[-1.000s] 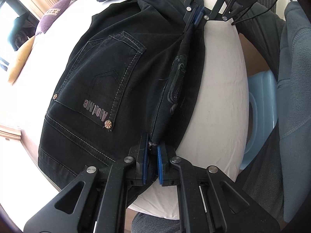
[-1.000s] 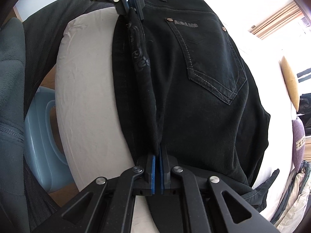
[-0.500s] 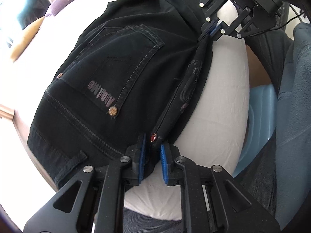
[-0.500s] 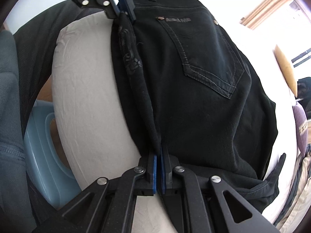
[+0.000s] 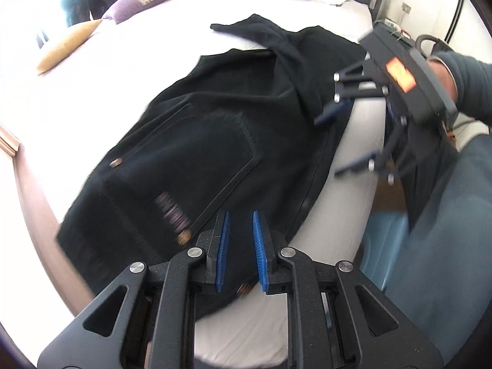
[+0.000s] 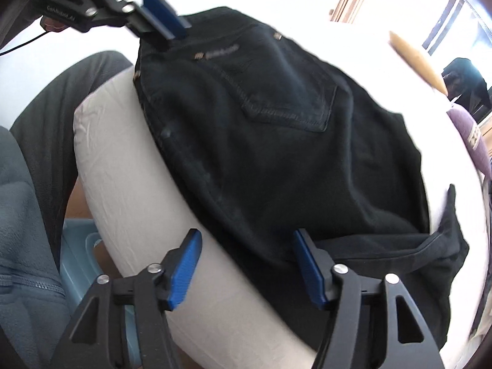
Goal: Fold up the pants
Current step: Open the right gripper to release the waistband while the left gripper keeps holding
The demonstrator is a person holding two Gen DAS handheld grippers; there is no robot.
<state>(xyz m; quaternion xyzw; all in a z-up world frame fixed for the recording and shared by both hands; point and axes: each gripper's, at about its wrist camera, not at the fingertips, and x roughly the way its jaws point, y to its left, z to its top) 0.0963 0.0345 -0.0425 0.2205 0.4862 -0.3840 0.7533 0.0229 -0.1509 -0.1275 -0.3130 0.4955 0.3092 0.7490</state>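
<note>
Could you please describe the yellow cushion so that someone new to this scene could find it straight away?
Start from the white bed where the black jeans lie. Look past the jeans toward the window side: the yellow cushion lies there beside a purple cushion. It is long, tapered and mustard-coloured; its neighbour is purple with a patterned band.

My left gripper (image 5: pixel 240 250): matte black speckled linkage arms, silver round screws at pivots, ribbed blue pads (image 5: pixel 222 253) on finger faces. My right gripper (image 5: pixel 353 141): same black frame, orange label on housing, silver screws. Behind that housing: bare wrist skin, blue-grey fleece sleeve (image 5: pixel 470 89). Dark grey trousers (image 6: pixel 58 104), zipped fleece hem.
</note>
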